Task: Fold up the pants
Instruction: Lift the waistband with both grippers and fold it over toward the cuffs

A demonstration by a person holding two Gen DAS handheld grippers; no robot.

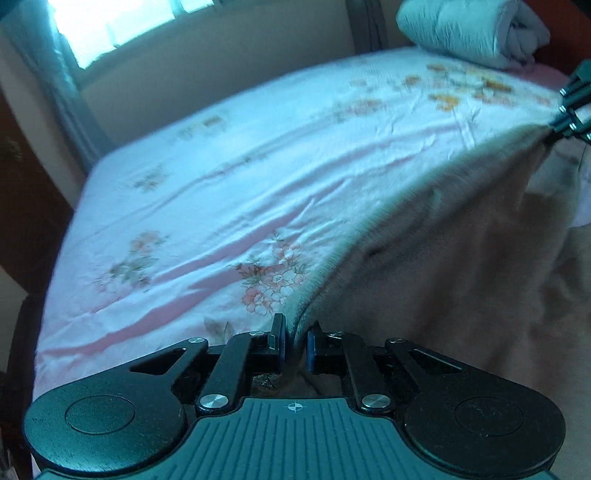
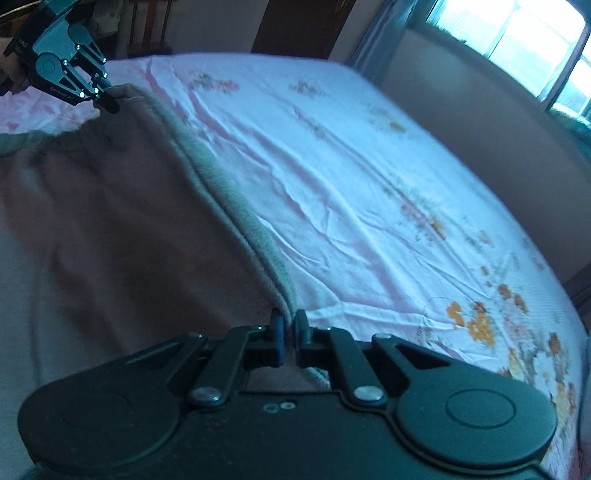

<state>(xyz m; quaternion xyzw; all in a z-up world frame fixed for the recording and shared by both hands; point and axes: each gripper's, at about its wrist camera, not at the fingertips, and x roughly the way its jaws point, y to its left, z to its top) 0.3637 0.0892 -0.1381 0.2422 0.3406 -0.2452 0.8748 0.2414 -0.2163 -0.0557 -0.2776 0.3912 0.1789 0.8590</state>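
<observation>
Brown fleecy pants (image 1: pixel 461 251) hang stretched between both grippers above the bed. In the left wrist view my left gripper (image 1: pixel 295 343) is shut on one end of the pants' edge, and my right gripper (image 1: pixel 554 129) pinches the far end at the right border. In the right wrist view my right gripper (image 2: pixel 290 332) is shut on the pants (image 2: pixel 110 206), whose grey-lined edge runs up to my left gripper (image 2: pixel 109 101) at top left. The cloth sags between the two grips and hides the bed beneath it.
The bed carries a pale pink floral sheet (image 1: pixel 221 184). A rolled white quilt (image 1: pixel 469 29) lies at its head. A window (image 2: pixel 524 40) and a low beige wall run along the far side. A dark wooden door (image 2: pixel 295 26) stands behind the bed.
</observation>
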